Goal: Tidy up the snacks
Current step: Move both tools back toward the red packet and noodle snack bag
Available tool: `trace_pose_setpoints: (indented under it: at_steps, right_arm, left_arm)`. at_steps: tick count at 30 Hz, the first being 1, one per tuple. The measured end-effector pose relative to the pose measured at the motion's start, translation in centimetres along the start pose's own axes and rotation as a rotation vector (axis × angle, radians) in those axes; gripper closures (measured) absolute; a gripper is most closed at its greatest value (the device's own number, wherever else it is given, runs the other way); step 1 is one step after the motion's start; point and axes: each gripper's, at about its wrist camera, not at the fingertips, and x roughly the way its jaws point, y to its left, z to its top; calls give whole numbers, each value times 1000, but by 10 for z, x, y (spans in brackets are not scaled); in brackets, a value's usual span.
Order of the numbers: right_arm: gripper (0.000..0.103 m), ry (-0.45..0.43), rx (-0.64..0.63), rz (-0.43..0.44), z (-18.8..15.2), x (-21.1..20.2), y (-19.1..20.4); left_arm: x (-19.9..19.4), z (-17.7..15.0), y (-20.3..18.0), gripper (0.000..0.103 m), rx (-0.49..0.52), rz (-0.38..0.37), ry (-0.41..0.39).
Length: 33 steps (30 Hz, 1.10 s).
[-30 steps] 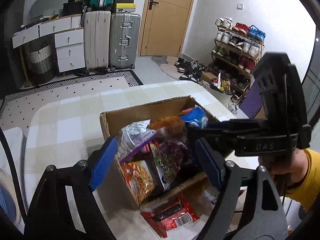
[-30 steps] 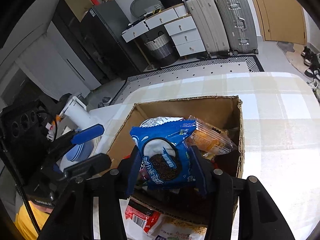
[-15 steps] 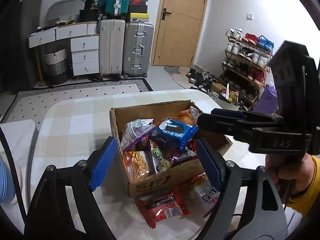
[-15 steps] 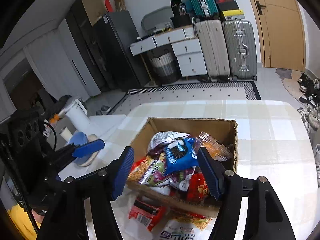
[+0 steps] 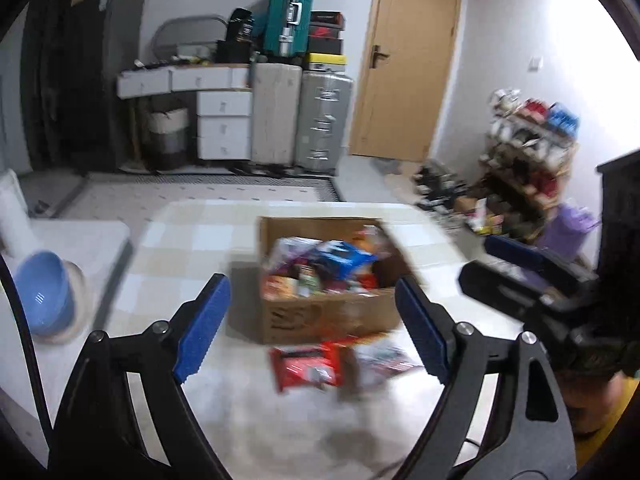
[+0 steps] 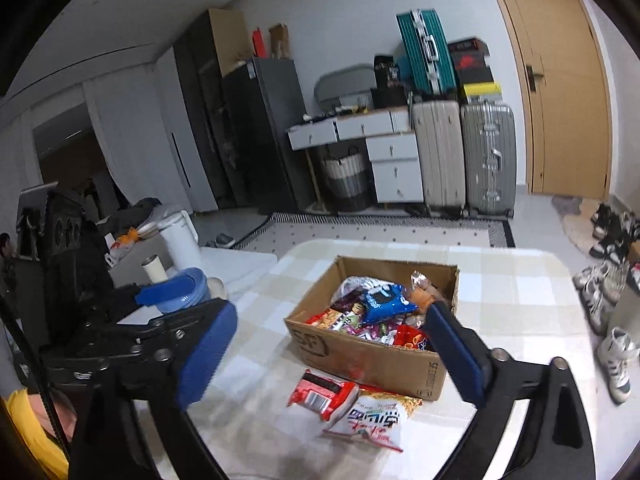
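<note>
Both tongs wide, empty: left gripper [image 5: 312, 328], right gripper [image 6: 340, 356]. Box [image 6: 372, 364] at frame centre heaped; risk: blue packet [image 6: 386, 300] slides off if nudged.

This is a room in a home, near the entrance. A wooden door [image 6: 560, 80] stands beside a shoe rack [image 5: 528, 148] full of shoes, and 3 suitcases [image 6: 464, 152] are kept next to a white desk with drawers [image 6: 380, 148]. A checked table [image 6: 516, 292] and a patterned rug [image 6: 400, 232] also show daily living.
</note>
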Motion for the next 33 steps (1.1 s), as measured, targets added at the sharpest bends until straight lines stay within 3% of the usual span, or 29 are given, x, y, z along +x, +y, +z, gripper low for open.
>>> trace_pose_setpoints:
  at_steps: [3, 6, 10, 17, 23, 28, 33]
  right_arm:
    - [1, -46, -15, -4, -1, -29, 10]
    - [1, -99, -19, -5, -7, -55, 19]
    - [1, -148, -23, -23, -13, -81, 29]
    - [1, -191, -8, -12, -36, -105, 43]
    - [1, -186, 65, 0, -67, -108, 39]
    - [1, -124, 133, -16, -95, -91, 28]
    - [1, -71, 190, -8, -115, -75, 17]
  left_arm:
    - [-36, 3, -9, 15, -23, -16, -16]
    - [-67, 0, -19, 2, -22, -2, -65]
    - [-98, -3, -26, 1, -33, -26, -109]
    - [-123, -16, -38, 1, 4, 22, -114]
    - [-110, -37, -31, 1, -23, 47, -88]
    - [-89, -65, -15, 1, -90, 16, -43]
    - [-71, -94, -4, 1, -93, 58, -24]
